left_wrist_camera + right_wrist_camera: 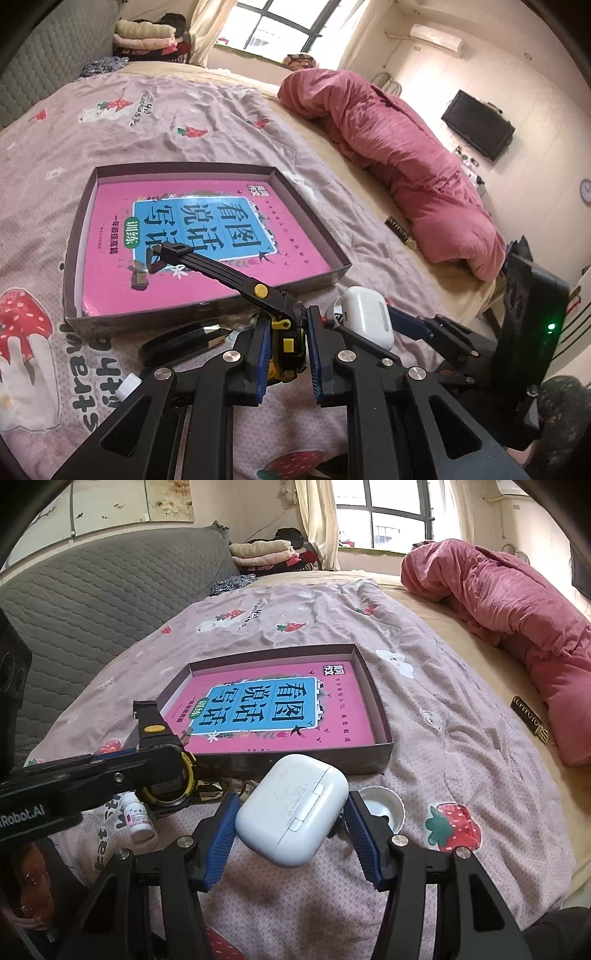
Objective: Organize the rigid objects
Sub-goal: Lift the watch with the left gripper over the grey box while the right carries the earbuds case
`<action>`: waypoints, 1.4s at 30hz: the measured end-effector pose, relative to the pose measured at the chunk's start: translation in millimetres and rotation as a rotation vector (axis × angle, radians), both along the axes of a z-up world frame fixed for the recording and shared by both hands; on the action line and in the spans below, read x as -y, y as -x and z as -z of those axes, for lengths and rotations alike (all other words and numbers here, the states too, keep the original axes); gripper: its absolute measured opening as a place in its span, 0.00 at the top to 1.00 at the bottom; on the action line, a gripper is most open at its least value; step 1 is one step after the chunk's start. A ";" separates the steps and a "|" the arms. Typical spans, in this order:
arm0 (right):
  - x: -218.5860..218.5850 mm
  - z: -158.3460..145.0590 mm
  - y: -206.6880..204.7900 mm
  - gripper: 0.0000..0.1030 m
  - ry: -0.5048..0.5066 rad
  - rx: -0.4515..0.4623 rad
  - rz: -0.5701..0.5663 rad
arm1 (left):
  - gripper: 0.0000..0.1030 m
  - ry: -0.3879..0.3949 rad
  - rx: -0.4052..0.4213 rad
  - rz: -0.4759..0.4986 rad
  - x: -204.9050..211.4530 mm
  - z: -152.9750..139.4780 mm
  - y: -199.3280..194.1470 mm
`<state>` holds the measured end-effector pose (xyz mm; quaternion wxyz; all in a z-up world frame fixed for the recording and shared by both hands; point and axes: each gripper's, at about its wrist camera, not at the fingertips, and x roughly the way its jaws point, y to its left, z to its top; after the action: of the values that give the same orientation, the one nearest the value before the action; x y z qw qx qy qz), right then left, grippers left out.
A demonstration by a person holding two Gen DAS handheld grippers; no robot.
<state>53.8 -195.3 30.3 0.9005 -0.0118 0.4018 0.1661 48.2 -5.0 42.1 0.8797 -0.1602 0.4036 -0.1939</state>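
The left gripper (pixel 286 345) has its jaws drawn narrow, clamped on a black-and-yellow watch (pixel 286 332) whose strap (pixel 207 264) sticks out ahead of them over the shallow box (pixel 325 275). The right gripper (pixel 291 830) holds a white earbud case (pixel 291 808) between jaws spread wide, pads pressing both its sides. Beyond both pairs of jaws the box lies on the bed (pixel 461 746), with a pink book (pixel 273 709) flat inside it. Just right of the right jaws sits a white round lid (pixel 384 805); left of them stands a small white bottle (pixel 138 818). Left of the left jaws lies a black pouch (pixel 177 345).
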 end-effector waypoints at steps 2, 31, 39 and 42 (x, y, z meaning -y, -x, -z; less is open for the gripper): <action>1.7 -1.3 -0.2 0.44 -0.005 0.005 0.004 | 0.83 0.033 0.001 -0.002 -3.2 -3.1 0.1; 9.9 -29.0 0.2 0.44 -0.045 0.145 -0.025 | 0.83 0.028 0.118 -0.122 -29.9 -41.9 18.9; 12.0 -32.8 -14.8 0.44 -0.046 0.184 -0.032 | 0.83 -0.007 0.131 -0.171 -36.9 -32.5 1.7; 11.4 -32.7 -19.2 0.44 -0.054 0.187 -0.041 | 0.83 -0.014 0.138 -0.193 -41.7 -27.4 -6.1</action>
<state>73.0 -206.7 63.0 0.9305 -0.0109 0.3110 0.1934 54.3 36.7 69.5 0.9210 -0.1786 0.3261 -0.1162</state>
